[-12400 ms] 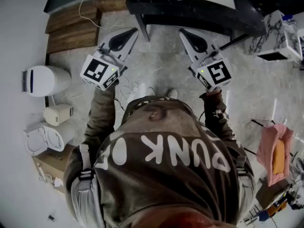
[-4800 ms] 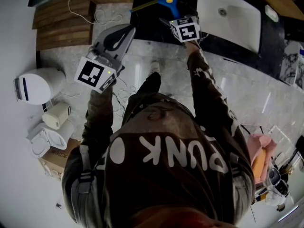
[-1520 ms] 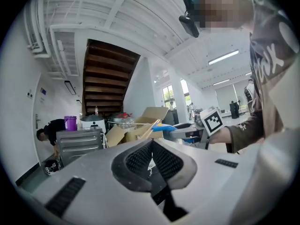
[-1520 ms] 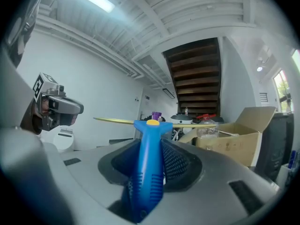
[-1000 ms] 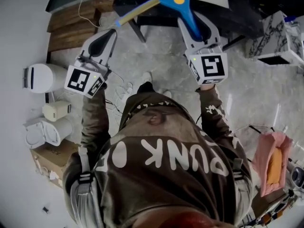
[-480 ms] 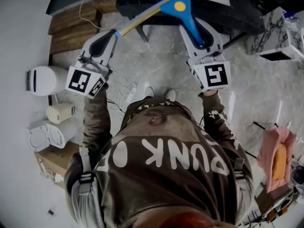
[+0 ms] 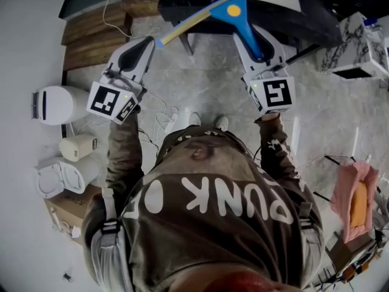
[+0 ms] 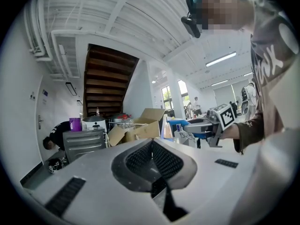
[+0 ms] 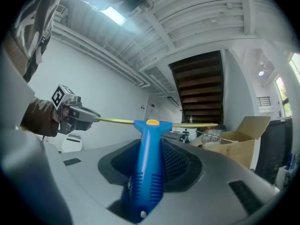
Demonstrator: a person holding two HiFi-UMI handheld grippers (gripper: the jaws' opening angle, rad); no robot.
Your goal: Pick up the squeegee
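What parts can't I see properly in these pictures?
- Head view: the lower end of the squeegee handle, buried between the fingers of the right gripper.
- Right gripper view: the blade's left tip, behind the left gripper.
- Left gripper view: the people by the far windows, too small.

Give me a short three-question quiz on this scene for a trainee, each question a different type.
1. True or false: the left gripper holds the blue plastic squeegee with the yellow blade.
2. Which part of the squeegee sits between the right gripper's jaws? A blade, B handle, C nothing.
3. Fill in: the left gripper's jaws stand ____, with nothing between them.
Key: 1 false; 2 B; 3 together.
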